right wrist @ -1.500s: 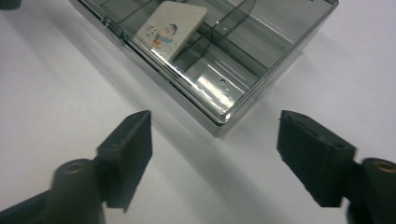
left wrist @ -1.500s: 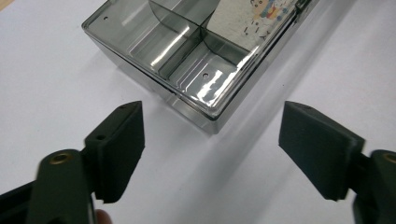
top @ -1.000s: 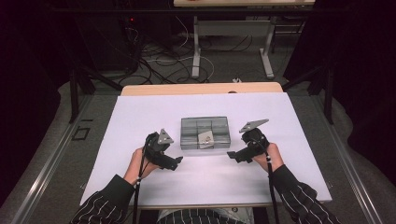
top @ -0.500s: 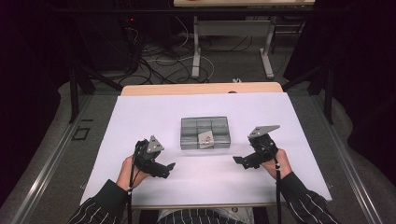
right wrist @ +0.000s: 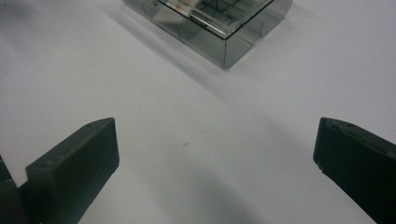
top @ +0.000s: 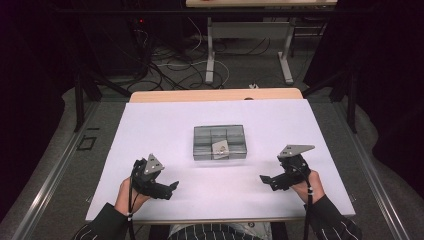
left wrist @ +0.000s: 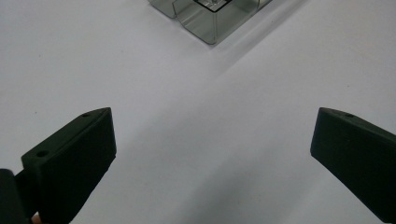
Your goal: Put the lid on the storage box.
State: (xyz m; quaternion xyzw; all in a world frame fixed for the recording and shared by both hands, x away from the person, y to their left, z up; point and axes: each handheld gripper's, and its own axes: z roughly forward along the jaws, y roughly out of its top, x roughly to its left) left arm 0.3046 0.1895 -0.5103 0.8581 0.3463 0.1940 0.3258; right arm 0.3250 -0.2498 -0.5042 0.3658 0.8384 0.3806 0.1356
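Since the earlier frames both claws have drawn back toward the near edge of the bench and farther out to the sides, leaving more bare white sheet between them and the box. The left claw now sits at the near left, low over the sheet, its jaws spread wide with nothing between them; in the left gripper view the two black jaws stand far apart over plain white surface, and a corner of the box lies beyond them. The box has not moved: it rests at the middle of the bench, well apart from both claws. It is a shallow, clear, grey-tinted tray split into small compartments, with a small pale piece in a near middle compartment; what the piece is cannot be told. The right claw is at the near right, jaws likewise wide apart and empty, pointing left.
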